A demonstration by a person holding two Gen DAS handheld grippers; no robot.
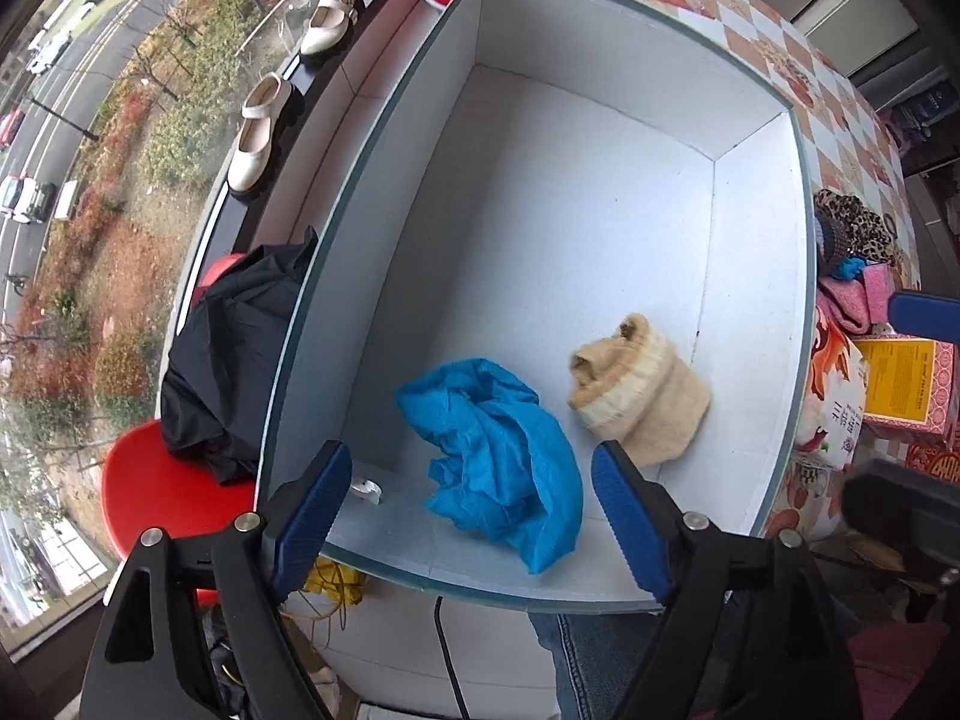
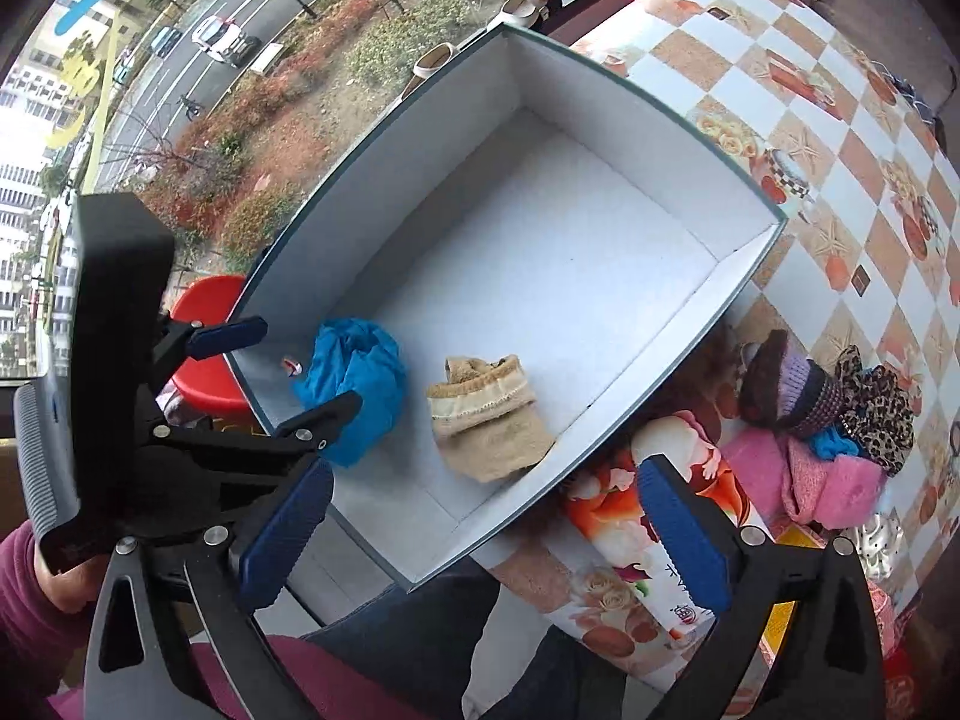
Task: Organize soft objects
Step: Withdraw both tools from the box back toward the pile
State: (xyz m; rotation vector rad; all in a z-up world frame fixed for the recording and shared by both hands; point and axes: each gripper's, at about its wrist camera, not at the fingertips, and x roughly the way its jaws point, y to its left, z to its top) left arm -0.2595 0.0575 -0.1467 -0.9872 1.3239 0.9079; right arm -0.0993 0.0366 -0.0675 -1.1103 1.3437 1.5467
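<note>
Blue cloth (image 1: 498, 456) lay in the box (image 1: 600, 12) directly below the spread, empty left gripper (image 1: 471, 516), beige sock (image 1: 639, 393) just beside it. Writing on the yellow carton (image 1: 900, 384) was illegible.

From the right wrist, the right gripper (image 2: 486, 531) stood spread and empty at the box's near corner; the remaining soft pile (image 2: 840, 420) lay to its right, nearer this hand. No label was readable.

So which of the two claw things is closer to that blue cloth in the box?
Left. The left gripper hangs right over the blue cloth, jaws open around it. The right gripper sits off to the side, by the box's near corner.
</note>
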